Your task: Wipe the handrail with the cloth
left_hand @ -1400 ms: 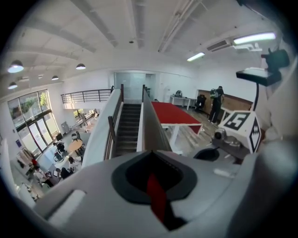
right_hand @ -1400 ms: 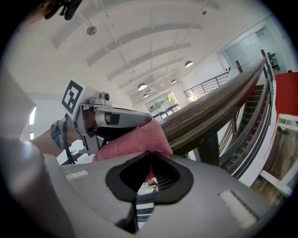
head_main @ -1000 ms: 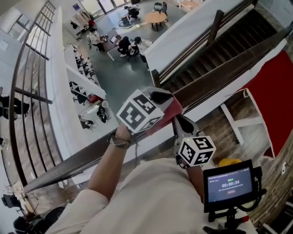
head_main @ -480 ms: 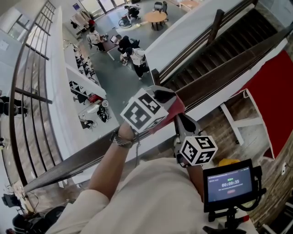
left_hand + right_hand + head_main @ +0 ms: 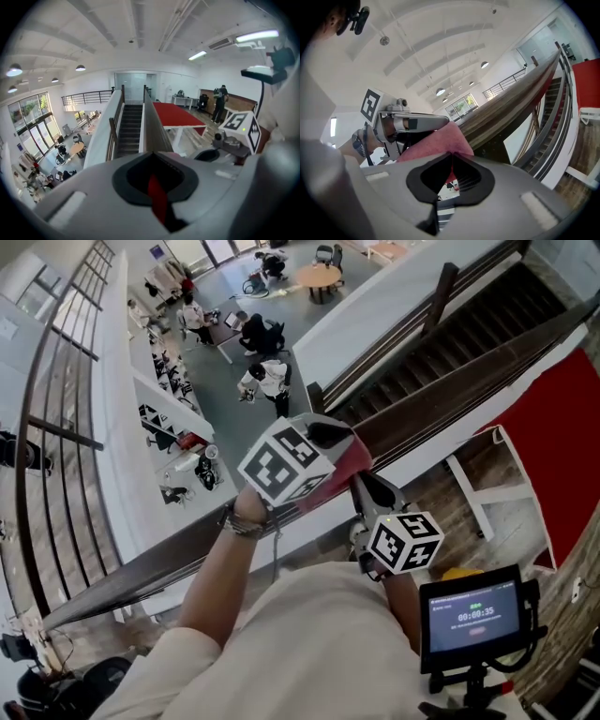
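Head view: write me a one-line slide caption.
Left gripper and right gripper pinch a red cloth at the wooden handrail, high above an atrium floor.

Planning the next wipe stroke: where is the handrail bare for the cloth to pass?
Bare: the handrail down-left of the cloth, and its stretch up-right beside the staircase. Crowded at the cloth, where the left hand-held gripper and right hand-held gripper pinch it.

Pinkish-red cloth [image 5: 345, 463] resting on the dark wooden handrail [image 5: 459, 381].
The cloth is lying bunched across the rail's top; the handrail is running diagonally from lower left to upper right in the head view.
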